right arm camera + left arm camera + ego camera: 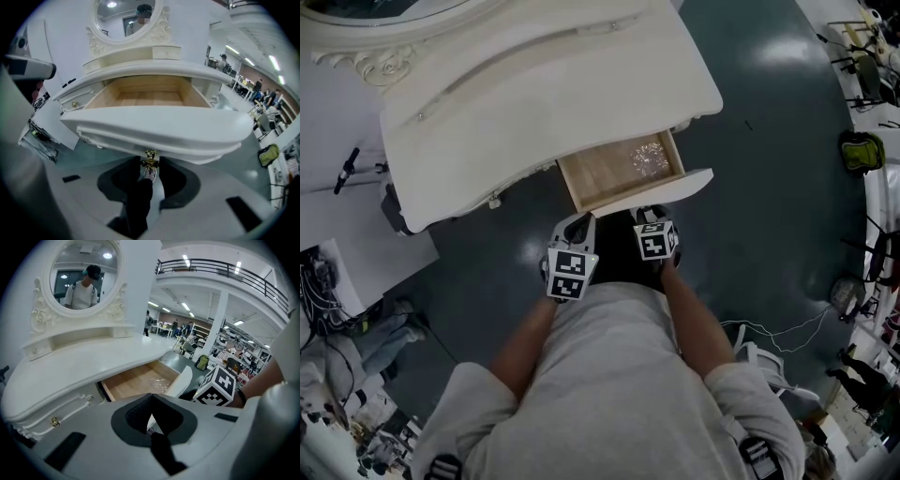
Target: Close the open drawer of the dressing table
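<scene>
cream-white paint covers the carved dressing table [553, 84] with its oval mirror [84, 277], and under its curved top surface the pale wooden drawer with a white bowed front [154, 124] stands pulled well out toward us. a crumpled clear plastic wrap [649, 157] lies on the drawer's bare wooden floor, toward its right side.

our right tool [649, 216] points steeply down at the small gold knob [150, 159] at the middle of the front. its jaws stand apart with the knob between their tips; we do not see the pads biting on it. our left tool [150, 404] hangs just beside the right one, near the left end of the front, jaws a little apart and nothing in them.

we judge the step in hand to be the push itself, not yet under way, since the drawer is well out. to do it well we would press on the middle of the front, at or just around the knob, so the drawer runs straight in and does not skew and jam. a slow, steady push along the drawer's own line beats a shove, which could bang the front and shake the mirror. the left tool can lean on the left half of the front to even the load, or keep out of the closing gap so nothing is pinched.
</scene>
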The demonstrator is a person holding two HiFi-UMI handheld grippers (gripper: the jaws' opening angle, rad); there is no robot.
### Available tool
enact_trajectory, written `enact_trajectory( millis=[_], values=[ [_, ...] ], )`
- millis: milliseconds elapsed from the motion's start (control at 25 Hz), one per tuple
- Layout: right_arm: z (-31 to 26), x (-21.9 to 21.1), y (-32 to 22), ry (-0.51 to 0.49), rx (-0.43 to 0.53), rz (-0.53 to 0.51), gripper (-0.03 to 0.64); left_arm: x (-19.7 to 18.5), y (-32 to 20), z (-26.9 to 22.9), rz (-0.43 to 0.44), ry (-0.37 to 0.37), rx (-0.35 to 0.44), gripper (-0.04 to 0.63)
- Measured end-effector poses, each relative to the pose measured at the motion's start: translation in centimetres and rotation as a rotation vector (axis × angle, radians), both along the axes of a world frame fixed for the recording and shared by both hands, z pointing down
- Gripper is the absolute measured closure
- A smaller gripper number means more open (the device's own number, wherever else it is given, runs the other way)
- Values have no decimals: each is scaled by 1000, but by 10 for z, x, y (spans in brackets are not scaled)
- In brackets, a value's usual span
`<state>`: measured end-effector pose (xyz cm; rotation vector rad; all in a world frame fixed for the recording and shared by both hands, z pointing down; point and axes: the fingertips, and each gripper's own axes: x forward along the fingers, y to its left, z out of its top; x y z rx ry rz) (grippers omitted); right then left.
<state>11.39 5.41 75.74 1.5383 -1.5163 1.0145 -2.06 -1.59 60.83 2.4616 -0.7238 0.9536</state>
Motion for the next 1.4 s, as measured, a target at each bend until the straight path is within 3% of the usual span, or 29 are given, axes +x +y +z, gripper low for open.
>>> enact_trajectory(
  millis=[1400],
  values=[
    [0, -1, -51, -20, 25, -67, 480, -19, -27, 5, -130, -30, -16, 588]
  ],
)
